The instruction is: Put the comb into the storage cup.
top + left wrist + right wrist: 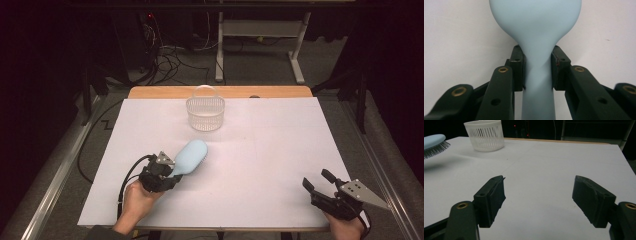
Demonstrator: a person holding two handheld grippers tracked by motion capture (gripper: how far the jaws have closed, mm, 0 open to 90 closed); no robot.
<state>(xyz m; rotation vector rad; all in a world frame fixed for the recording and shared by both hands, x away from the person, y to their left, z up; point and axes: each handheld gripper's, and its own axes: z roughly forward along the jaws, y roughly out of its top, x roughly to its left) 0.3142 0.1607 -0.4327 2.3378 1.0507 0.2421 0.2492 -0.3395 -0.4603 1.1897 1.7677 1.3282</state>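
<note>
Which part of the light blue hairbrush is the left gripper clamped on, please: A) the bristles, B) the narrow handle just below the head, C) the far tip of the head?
B: the left gripper presses both pads on the hairbrush handle, just below its widening head.

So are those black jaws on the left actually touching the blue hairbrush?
Touching. In the left gripper view, the left gripper has both pads pressed flat against the narrow neck of the light blue hairbrush, with no gap on either side.
</note>
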